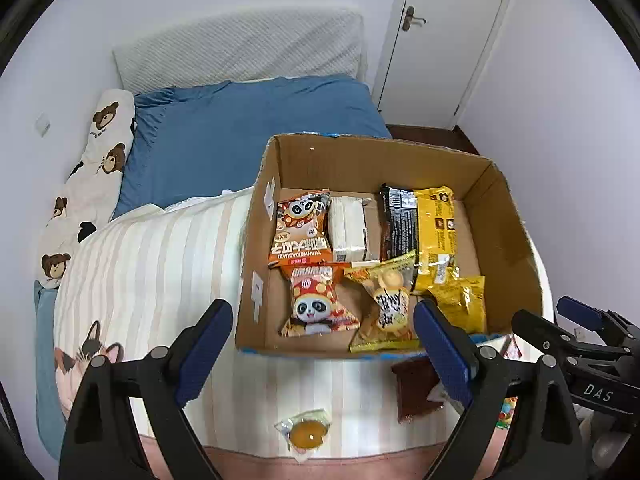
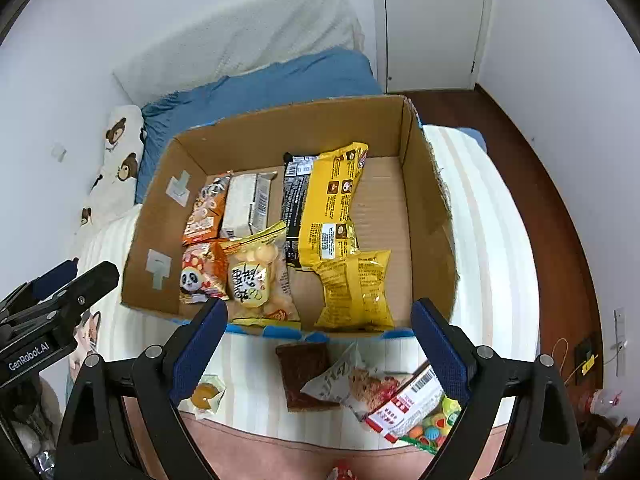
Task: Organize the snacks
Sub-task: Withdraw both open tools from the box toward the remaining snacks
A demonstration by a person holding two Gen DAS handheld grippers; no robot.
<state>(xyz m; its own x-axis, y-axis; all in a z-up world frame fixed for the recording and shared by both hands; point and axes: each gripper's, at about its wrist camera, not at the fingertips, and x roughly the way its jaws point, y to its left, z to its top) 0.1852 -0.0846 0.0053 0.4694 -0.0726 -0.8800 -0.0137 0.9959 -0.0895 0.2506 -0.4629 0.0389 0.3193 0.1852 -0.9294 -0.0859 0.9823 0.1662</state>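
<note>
A cardboard box [image 1: 516, 224] [image 2: 424, 200] sits on the striped bed and holds several snack packs: two orange panda bags [image 1: 312, 300] [image 2: 200, 272], a white carton [image 1: 350, 228] [image 2: 250, 200], a black bar [image 1: 398, 220], yellow packs [image 1: 436, 228] [image 2: 356, 288]. In front of the box lie a small yellow jelly cup [image 1: 306, 432] [image 2: 206, 394], a brown cake pack [image 1: 416, 388] [image 2: 302, 372], a white-and-red cookie pack [image 2: 372, 388] and a candy bag [image 2: 434, 426]. My left gripper [image 1: 322, 344] hangs open above the jelly cup. My right gripper [image 2: 320, 336] hangs open over the loose packs. Neither holds anything.
A blue pillow [image 1: 248, 136] and a bear-print pillow [image 1: 92, 176] lie behind the box, near the white headboard [image 1: 240, 48]. A white door [image 1: 448, 32] and dark wood floor [image 2: 552, 208] are on the right. A cat-print blanket [image 1: 92, 352] covers the bed's left.
</note>
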